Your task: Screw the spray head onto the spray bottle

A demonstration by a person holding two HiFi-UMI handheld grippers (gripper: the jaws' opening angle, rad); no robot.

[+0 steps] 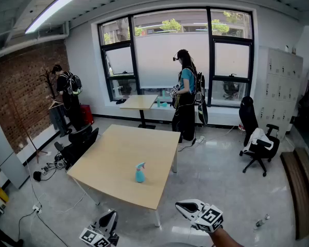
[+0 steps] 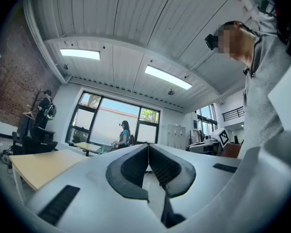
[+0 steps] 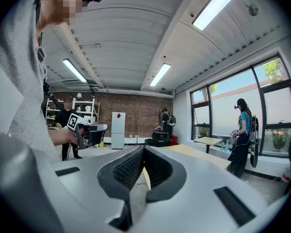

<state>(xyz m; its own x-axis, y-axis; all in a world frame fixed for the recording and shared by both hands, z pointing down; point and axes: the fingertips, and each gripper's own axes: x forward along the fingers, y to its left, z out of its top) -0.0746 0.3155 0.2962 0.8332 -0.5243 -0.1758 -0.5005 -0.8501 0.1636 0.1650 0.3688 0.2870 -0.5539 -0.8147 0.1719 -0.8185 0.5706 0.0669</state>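
A small pale-blue spray bottle (image 1: 139,173) stands upright with its spray head on top; it is too small to tell how firmly the head sits. It lies well ahead of both sets of fingers, roughly between their lines, and neither touches it.

The left gripper (image 2: 148,146) has its fingers (image 2: 131,166) pressed together on nothing, and the right gripper (image 3: 143,149) is likewise closed and empty.

The bottle rests near the closest edge of a light wooden desk (image 1: 118,153) on a grey floor (image 1: 211,174). Beyond the fingertips are a brick wall (image 1: 20,96), a large window (image 1: 170,50), two standing people and a black office chair (image 1: 255,138).
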